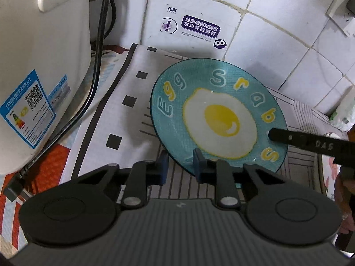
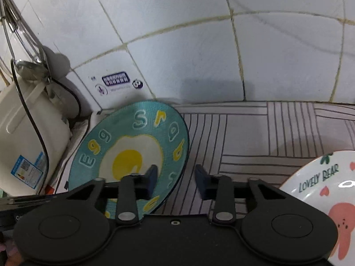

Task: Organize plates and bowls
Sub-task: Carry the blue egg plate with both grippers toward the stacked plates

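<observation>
A teal plate (image 1: 217, 115) with a fried-egg picture and yellow and white letters is tilted up above the mat, its far edge near the tiled wall. My left gripper (image 1: 180, 163) is shut on its near-left rim, one blue pad on top and the other beneath. My right gripper (image 2: 176, 175) is shut on the same plate (image 2: 124, 155) at its right rim, with the left pad over the plate's face. One of the right gripper's black fingers (image 1: 288, 137) lies across the plate's right side in the left wrist view.
A white rice cooker (image 1: 33, 66) with a black cable (image 1: 97, 44) stands close on the left. A white plate with a pink cartoon (image 2: 321, 188) lies at the right. A striped mat (image 2: 266, 133) covers the counter, backed by a tiled wall (image 2: 199, 44). Ladles (image 2: 28, 66) hang at the far left.
</observation>
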The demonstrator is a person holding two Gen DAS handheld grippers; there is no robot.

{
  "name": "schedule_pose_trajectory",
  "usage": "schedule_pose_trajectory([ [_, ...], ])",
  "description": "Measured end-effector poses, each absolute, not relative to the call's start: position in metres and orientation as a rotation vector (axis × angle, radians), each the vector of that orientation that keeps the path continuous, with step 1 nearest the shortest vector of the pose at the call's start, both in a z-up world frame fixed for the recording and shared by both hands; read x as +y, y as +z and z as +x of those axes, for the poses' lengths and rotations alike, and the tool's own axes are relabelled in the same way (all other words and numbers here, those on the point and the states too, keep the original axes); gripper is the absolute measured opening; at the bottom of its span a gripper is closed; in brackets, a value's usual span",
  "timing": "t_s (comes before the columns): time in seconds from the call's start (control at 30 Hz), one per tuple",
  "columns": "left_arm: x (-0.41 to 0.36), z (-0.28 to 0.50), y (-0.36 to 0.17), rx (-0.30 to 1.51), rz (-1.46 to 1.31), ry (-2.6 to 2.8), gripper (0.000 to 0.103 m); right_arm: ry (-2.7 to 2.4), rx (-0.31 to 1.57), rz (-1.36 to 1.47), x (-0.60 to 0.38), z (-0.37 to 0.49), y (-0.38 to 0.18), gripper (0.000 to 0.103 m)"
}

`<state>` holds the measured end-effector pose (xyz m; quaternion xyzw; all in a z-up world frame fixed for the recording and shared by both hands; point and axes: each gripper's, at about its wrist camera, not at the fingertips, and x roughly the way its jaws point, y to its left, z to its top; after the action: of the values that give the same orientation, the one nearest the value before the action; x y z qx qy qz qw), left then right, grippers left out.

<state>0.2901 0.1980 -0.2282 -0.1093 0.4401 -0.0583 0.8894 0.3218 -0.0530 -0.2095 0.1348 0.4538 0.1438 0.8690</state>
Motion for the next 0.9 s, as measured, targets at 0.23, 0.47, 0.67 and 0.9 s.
schedule_pose_trajectory([
  [0.23, 0.203, 0.302, -0.238, 0.936, -0.342, -0.099, 0.023, 0.301, 0.946, 0.317, -0.05, 0.322, -0.217, 0.017],
  [0.47, 0.196, 0.3, -0.231, 0.948, -0.32, -0.059, 0.023, 0.281, 0.983, 0.347, -0.046, 0.324, -0.214, 0.019],
  [0.67, 0.187, 0.269, -0.204, 0.924, -0.297, -0.046, 0.023, 0.348, 0.971, 0.332, -0.053, 0.307, -0.197, 0.019],
  [0.9, 0.177, 0.237, -0.168, 0.9, -0.266, -0.093, 0.023, 0.401, 0.908, 0.338, -0.074, 0.274, -0.166, 0.02],
])
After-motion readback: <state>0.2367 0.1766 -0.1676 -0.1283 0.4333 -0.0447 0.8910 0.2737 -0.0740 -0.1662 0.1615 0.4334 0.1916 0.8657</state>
